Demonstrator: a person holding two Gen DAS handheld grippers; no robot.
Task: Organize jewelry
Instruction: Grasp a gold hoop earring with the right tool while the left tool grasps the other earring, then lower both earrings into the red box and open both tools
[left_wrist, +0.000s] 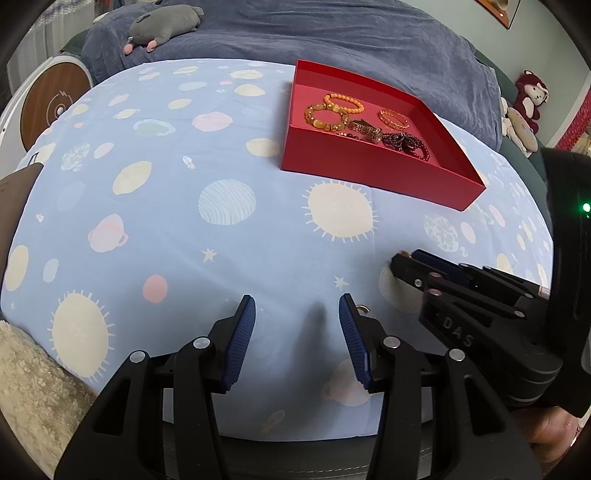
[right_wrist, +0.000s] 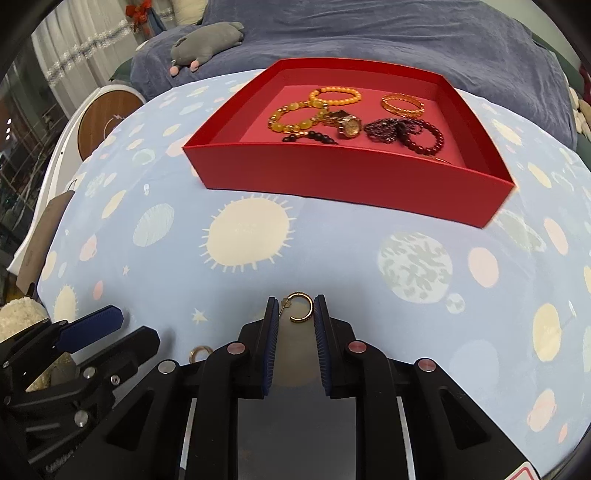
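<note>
A red box (right_wrist: 351, 177) on the space-print sheet holds several bracelets and a gold watch (right_wrist: 349, 125); it also shows in the left wrist view (left_wrist: 369, 170). My right gripper (right_wrist: 295, 308) is on the sheet with its jaws closed partway around a small gold hoop earring (right_wrist: 300, 308); the earring lies between the pads. A gold ring (right_wrist: 199, 352) lies on the sheet by the left gripper's finger (right_wrist: 92, 326). My left gripper (left_wrist: 297, 317) is open and empty, low over the sheet, with the right gripper (left_wrist: 406, 260) to its right.
The blue planet-print sheet (left_wrist: 184, 221) covers the surface. A grey plush toy (left_wrist: 162, 26) lies on the dark blue blanket behind. A round wooden-faced device (left_wrist: 51, 107) stands at far left. A fluffy cream cloth (left_wrist: 29, 387) is at the near left.
</note>
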